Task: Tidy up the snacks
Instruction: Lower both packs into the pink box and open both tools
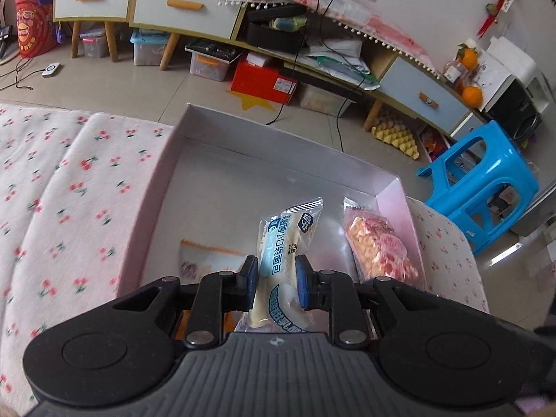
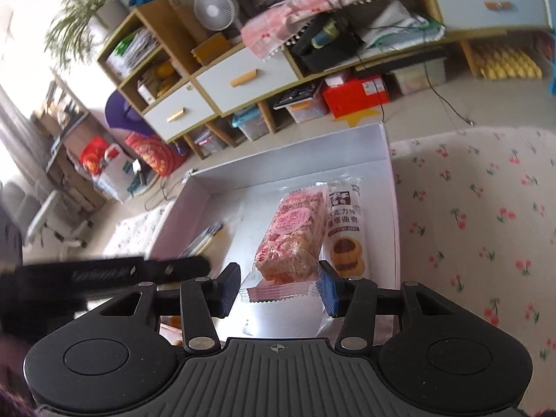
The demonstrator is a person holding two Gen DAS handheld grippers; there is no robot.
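Note:
A shallow white box point(image 1: 163, 187) sits on a cherry-print cloth. My left gripper point(image 1: 277, 283) is shut on a blue-and-white bread packet point(image 1: 288, 239) and holds it over the box floor. A pink crispy snack pack point(image 1: 378, 250) lies at the box's right side, and an orange-edged packet point(image 1: 208, 260) lies at the left, partly hidden by the gripper. In the right wrist view my right gripper point(image 2: 279, 290) is open, its pads on either side of the pink snack pack's point(image 2: 290, 239) near end. A cookie packet point(image 2: 345, 229) lies beside it against the box wall point(image 2: 391, 187).
The cherry-print cloth point(image 1: 59, 187) covers the surface on both sides of the box. A blue plastic stool point(image 1: 486, 180) stands at the right. Drawers point(image 1: 180, 7), storage bins and a red carton point(image 1: 262, 78) line the far floor. The left gripper's dark body point(image 2: 104, 272) shows at the left.

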